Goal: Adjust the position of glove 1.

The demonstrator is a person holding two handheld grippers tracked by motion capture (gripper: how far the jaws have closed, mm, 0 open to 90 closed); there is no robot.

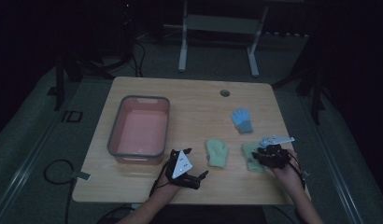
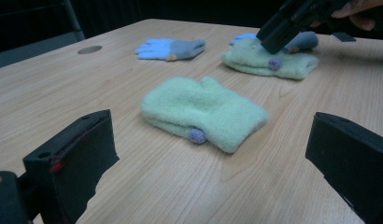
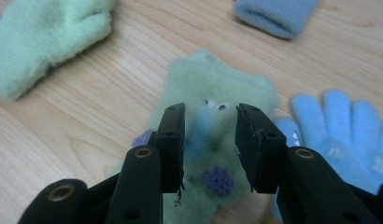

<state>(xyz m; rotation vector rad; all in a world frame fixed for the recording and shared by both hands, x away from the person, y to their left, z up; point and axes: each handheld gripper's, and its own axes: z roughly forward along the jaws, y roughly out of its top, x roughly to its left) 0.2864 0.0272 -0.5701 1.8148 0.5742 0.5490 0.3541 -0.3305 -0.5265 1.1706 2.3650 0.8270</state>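
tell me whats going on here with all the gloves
A person sits at a wooden table holding a gripper in each hand. The right gripper is down over a green mitten, jaws partly open around it. The left gripper is wide open, facing another green mitten. Blue gloves lie nearby, and a pink bin sits to the left.

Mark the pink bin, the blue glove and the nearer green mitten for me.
pink bin (image 1: 114,123), high view, left rim
blue glove (image 1: 241,120), high view, palm
nearer green mitten (image 2: 203,112), left gripper view, middle of body
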